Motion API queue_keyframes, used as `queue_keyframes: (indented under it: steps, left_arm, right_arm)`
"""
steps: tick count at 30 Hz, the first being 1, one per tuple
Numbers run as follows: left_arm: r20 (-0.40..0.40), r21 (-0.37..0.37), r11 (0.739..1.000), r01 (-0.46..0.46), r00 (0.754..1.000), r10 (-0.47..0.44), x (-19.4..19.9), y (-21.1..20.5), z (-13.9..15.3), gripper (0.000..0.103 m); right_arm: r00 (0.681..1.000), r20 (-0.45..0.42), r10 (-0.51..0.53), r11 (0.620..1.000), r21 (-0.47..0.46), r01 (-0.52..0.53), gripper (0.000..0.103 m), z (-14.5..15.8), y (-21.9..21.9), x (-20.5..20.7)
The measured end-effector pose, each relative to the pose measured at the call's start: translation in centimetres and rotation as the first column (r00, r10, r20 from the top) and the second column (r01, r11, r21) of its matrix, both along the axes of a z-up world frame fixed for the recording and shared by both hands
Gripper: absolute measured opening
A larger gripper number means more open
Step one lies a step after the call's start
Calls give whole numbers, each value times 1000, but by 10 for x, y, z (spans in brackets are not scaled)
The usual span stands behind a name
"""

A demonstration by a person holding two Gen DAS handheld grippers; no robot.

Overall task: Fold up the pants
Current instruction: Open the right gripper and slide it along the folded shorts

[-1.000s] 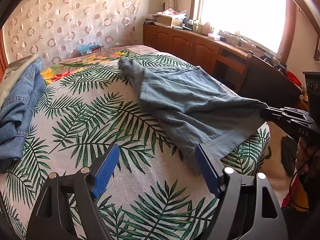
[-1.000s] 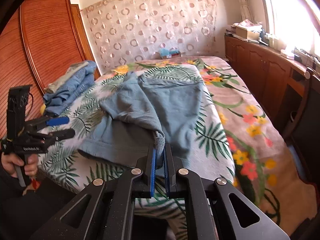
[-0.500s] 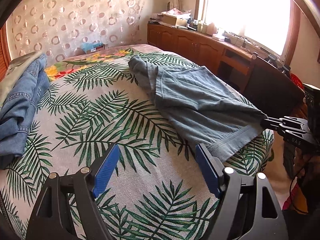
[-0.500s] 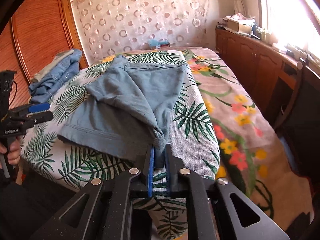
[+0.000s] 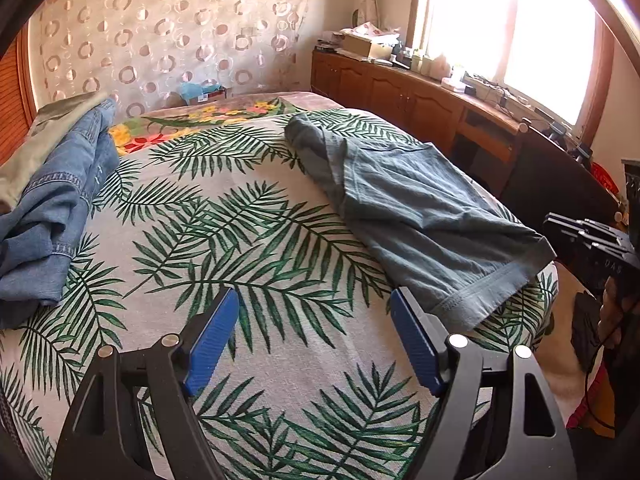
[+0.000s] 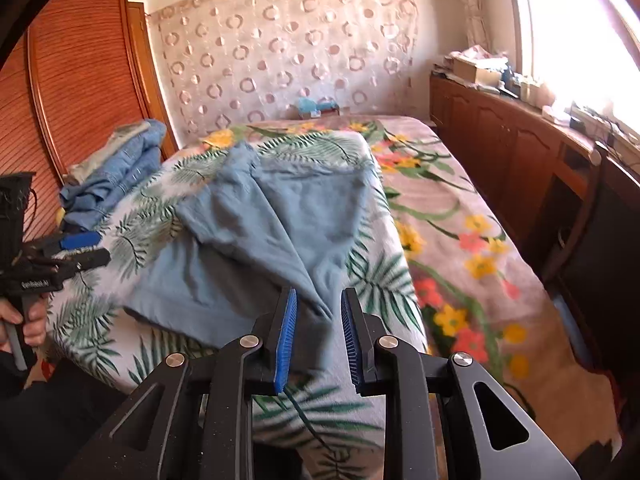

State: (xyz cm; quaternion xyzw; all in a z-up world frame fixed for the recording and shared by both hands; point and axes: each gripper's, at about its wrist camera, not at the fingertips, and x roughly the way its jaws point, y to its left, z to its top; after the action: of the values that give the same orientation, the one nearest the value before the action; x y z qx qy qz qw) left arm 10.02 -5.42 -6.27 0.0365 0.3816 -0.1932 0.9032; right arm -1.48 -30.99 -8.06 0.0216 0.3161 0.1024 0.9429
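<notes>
Left wrist view shows, at the far left, a pile of blue jeans (image 5: 52,216) lying on the bed (image 5: 256,264), near the wooden wardrobe side. In the middle, low in the picture, the left gripper (image 5: 314,336) hovers over the palm-leaf cover with its fingers spread wide and nothing between them. To the right of it lie the grey-blue pants (image 5: 420,220), stretched from the middle of the bed to the near right edge, the hem just beside the right blue finger pad. At the far right, past the bed edge, the right gripper (image 5: 580,232) is seen from the side, close to the hem corner.

In the right wrist view the order is the same: jeans at the left, then the left gripper held in a hand (image 6: 30,320), then the pants (image 6: 272,232), then the flowered part of the bed cover. The right gripper (image 6: 318,328) has its fingers parted (a moderate gap), with a point of the cloth lying just in front of the gap; I judge that it does not pinch the cloth.

As for progress, the pants seem laid with one leg over the other, so a first lengthwise fold looks done. The fold across, bringing hem toward waist, is left, and some smoothing too.

The waist end is bunched and hard to read. The right wrist view is blurred, so the exact layers are not clear.
</notes>
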Motion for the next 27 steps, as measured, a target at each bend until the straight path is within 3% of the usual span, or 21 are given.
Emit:
queue_keyframes:
  steps: [7,9,11,27]
  left_arm:
    - [8,-11,1000,-22,1000,22,2,12,3,79]
    - [10,-11,1000,-28,1000,28,3,14,4,79]
    - [14,-8,999,-31,999,31,4,16,4,79]
    - [22,-10,997,-80,996,81,9,37,7,79]
  right_arm:
    - [996,21,82,997,7,-82,24,5,27,21]
    - [994,22,106,994,8,-106,31,5,36,30]
    - [991,22,134,991,16,-134,32,4,43,39]
    - [961,-22,276,960,-30,-277,32,-9,74,101]
